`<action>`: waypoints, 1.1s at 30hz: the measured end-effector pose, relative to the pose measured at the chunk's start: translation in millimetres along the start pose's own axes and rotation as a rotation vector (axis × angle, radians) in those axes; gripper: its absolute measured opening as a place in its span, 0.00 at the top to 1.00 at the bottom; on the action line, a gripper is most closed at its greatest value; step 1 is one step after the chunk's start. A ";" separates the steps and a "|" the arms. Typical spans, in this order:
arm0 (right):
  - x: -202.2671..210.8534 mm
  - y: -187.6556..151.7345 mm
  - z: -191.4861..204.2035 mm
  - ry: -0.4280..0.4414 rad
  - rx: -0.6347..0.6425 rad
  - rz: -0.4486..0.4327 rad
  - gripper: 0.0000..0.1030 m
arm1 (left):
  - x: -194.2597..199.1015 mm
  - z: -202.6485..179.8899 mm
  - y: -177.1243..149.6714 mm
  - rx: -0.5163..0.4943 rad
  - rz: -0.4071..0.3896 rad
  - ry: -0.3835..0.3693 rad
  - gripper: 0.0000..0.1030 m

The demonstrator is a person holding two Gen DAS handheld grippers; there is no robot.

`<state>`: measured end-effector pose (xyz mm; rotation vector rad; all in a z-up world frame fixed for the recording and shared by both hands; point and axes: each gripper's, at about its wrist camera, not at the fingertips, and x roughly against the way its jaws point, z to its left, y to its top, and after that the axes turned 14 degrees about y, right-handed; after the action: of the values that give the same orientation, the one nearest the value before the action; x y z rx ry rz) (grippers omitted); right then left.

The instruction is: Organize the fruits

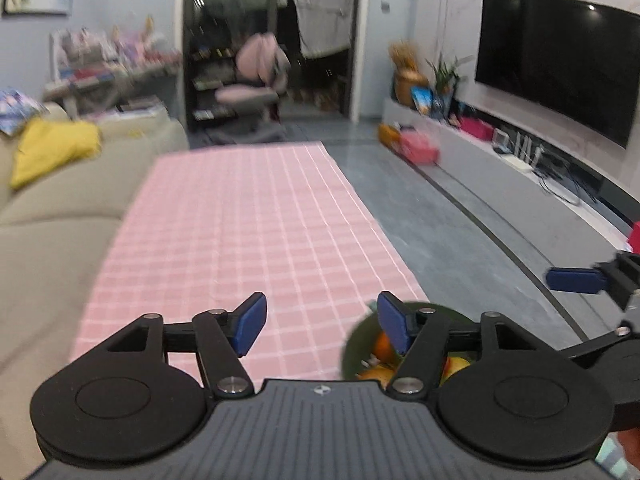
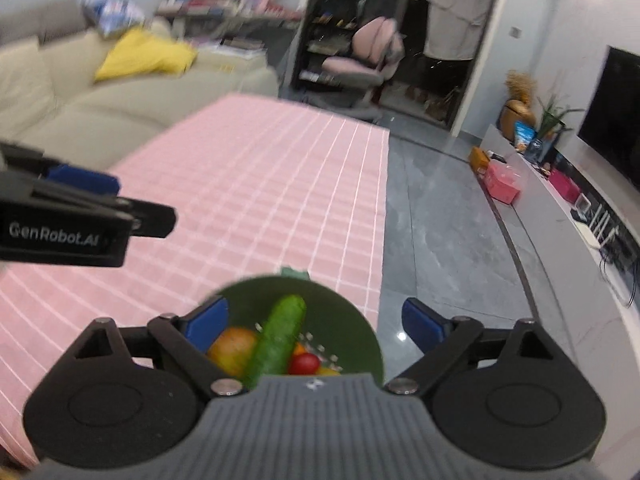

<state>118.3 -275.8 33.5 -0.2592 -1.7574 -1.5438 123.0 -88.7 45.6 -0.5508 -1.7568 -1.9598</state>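
We hold both claws spread wide and empty above the tabletop (image 2: 280, 184); the green bowl (image 2: 352, 320) of fruit sits just below our right claw (image 2: 316, 328), the cucumber (image 2: 280, 334) lengthwise along its reach; left claw (image 1: 322, 322) hangs beside

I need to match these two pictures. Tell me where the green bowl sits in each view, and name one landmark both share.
Left wrist view: the green bowl is at bottom right, mostly hidden behind the left tongs.
Right wrist view: it is at bottom centre, between the fingers of the right tongs, with a cucumber inside.
Shared landmark: the pink office chair.
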 end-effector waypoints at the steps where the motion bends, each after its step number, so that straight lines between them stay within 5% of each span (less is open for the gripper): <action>1: 6.3 -0.9 4.3 0.000 -0.010 -0.025 0.10 | 5.7 3.7 -0.8 0.005 -0.019 0.011 0.23; 7: 39.2 -11.0 33.9 0.018 -0.058 -0.136 0.07 | 39.0 20.8 -9.7 0.005 -0.095 0.096 0.15; 17: 64.3 -44.3 76.4 0.043 -0.099 -0.227 0.06 | 68.8 38.8 -39.9 0.001 -0.091 0.210 0.14; 33: 33.1 -82.4 71.7 0.009 -0.130 -0.117 0.04 | 27.1 24.5 -93.7 -0.073 0.092 0.213 0.11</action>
<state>16.6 -241.3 -5.3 -0.2166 -1.6936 -1.7430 47.0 -57.8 -12.7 -0.4216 -1.5091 -1.9471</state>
